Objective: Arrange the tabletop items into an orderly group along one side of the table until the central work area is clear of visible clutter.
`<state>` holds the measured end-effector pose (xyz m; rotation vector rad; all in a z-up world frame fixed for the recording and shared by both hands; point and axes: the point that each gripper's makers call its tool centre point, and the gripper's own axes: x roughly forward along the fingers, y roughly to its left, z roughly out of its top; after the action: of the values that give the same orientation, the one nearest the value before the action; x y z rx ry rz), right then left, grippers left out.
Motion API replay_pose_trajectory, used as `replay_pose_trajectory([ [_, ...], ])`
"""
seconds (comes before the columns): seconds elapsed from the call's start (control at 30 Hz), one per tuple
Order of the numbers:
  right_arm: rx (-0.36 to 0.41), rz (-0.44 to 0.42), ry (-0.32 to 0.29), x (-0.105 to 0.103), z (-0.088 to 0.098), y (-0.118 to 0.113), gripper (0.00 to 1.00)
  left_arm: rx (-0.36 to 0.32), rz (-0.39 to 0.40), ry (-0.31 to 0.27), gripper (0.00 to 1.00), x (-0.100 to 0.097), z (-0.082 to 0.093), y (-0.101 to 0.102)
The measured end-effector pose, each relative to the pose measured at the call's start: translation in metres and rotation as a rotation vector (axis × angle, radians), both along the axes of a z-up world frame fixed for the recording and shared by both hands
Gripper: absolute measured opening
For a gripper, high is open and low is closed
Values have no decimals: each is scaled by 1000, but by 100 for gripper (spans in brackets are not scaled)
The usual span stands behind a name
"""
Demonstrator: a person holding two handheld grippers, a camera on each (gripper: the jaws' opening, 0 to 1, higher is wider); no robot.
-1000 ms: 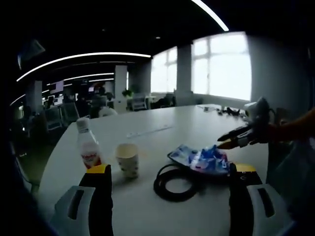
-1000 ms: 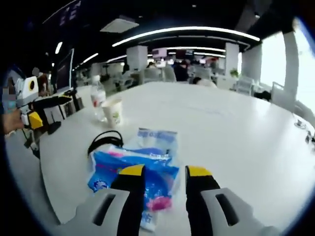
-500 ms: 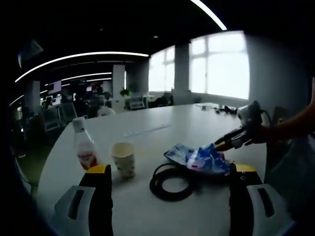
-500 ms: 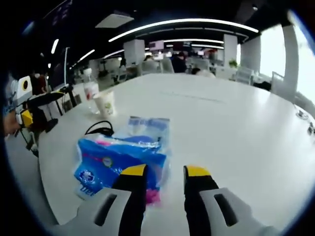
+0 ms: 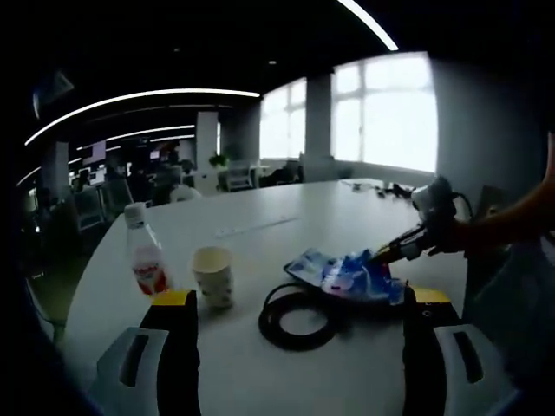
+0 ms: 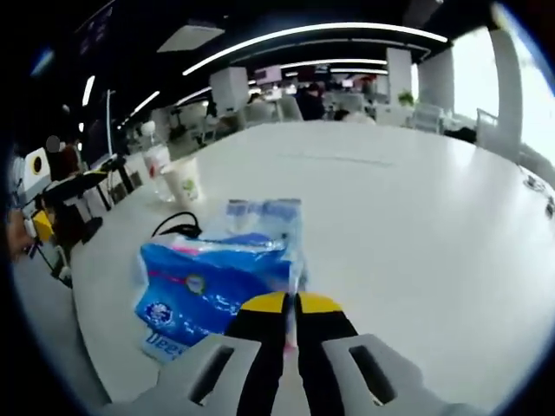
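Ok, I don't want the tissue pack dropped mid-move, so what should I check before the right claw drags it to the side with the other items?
1. Right claw closed on the blue tissue pack: ok, jaws nearly together at its near edge.
2. Grip depth: cannot tell; only the wrapper's edge seems pinched.
3. Black cable coil clear of the pack: not ok, the pack lies over part of it.
4. Paper cup and bottle upright, apart from the pack: ok.
5. Left claw free: ok, open, holding nothing.
6. Table beyond the pack: ok, bare.
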<state>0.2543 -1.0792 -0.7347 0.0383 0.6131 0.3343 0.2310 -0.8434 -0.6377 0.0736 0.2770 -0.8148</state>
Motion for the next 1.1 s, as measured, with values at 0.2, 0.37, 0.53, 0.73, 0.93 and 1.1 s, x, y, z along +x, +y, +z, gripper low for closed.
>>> replay_pose_trajectory([
  [0.2, 50, -6, 1, -2, 4, 4, 0, -5, 6, 0, 98, 0, 1, 0],
  [0.37, 66, 4, -5, -4, 9, 6, 0, -4, 2, -2, 98, -2, 1, 0],
  [0.53, 117, 9, -18, -6, 19, 10, 0, -4, 2, -3, 98, -3, 1, 0],
  [0.73, 141, 4, -29, -3, 31, 12, 0, -3, -1, -5, 99, -4, 2, -1],
  [0.93, 151, -29, -16, 2, 38, 5, 0, -8, -1, -5, 100, -4, 3, -3],
  [1.1, 172, -82, -19, 5, 47, -4, 0, -10, 0, -4, 100, -4, 2, -3],
])
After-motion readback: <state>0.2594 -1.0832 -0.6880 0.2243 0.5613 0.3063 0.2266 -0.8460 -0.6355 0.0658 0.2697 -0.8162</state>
